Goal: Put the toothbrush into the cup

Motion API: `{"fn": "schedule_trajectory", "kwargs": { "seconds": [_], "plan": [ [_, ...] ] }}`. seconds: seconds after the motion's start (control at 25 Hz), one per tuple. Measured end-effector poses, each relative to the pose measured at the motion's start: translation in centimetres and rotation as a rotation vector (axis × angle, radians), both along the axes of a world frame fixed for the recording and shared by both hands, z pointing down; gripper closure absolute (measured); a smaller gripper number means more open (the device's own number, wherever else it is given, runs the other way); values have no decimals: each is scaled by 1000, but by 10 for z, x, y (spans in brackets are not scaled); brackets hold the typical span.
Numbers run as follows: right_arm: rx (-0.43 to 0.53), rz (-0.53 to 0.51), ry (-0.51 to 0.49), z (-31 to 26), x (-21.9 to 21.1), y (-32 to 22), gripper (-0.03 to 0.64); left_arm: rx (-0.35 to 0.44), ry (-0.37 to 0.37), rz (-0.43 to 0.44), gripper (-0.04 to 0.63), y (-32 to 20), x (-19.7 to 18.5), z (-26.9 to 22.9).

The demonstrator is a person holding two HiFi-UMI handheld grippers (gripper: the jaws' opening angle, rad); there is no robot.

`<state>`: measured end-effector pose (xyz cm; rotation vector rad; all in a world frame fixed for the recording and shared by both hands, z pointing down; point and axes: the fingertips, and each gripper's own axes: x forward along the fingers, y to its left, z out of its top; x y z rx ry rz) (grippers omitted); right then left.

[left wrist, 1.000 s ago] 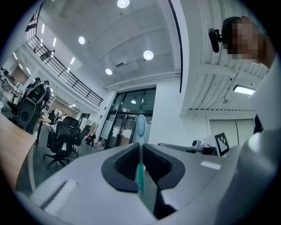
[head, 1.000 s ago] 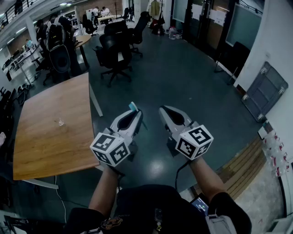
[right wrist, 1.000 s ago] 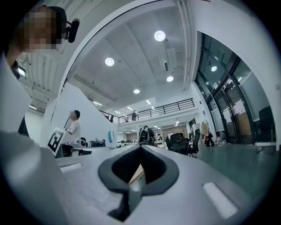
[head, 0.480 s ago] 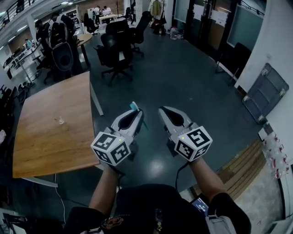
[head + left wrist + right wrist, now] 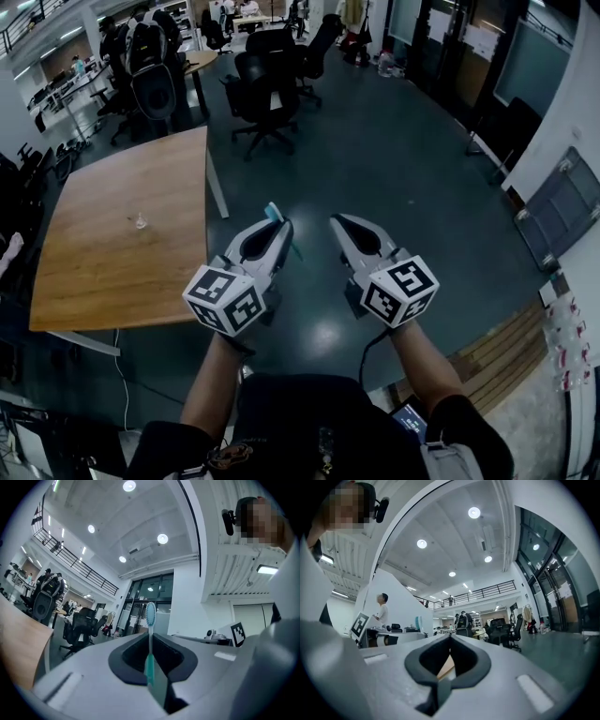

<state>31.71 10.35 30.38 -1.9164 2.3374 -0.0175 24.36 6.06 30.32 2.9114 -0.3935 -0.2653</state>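
- You stand in a large open office with a dark, glossy floor (image 5: 375, 159); black office chairs (image 5: 267, 89) cluster at the far side.
- A wooden bench (image 5: 112, 272) lies to your left, its near right corner close to your left forearm.
- A small clear object (image 5: 141, 222) sits alone on the bench top, too small to make out further.
- You hold both grippers out in front of you over the floor, side by side and a little apart, each with a marker cube nearest your wrist.
- Your left gripper (image 5: 278, 225) is clamped on the toothbrush (image 5: 274, 214). In the left gripper view the teal handle is pinched between the jaws and the brush stands upright, its pale bristled head rising above the jaw tips.
- The toothbrush is over the floor, to the right of the bench edge and well apart from the small clear object.
- Your right gripper (image 5: 339, 223) has its jaws brought together, tips meeting, with nothing between them; it points the same way as the left.
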Motion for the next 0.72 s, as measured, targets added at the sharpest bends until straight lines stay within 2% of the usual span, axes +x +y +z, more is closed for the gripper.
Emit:
{"fn": "schedule_trajectory", "kwargs": {
  "seconds": [0.2, 0.72],
  "plan": [
    [-11, -98, -7, 2, -26, -22, 614, -9, -11, -107, 566, -16, -33, 3],
    [-51, -371, -43, 23, -121, -69, 614, -40, -54, -418, 566, -45, -151, 16]
  ]
}}
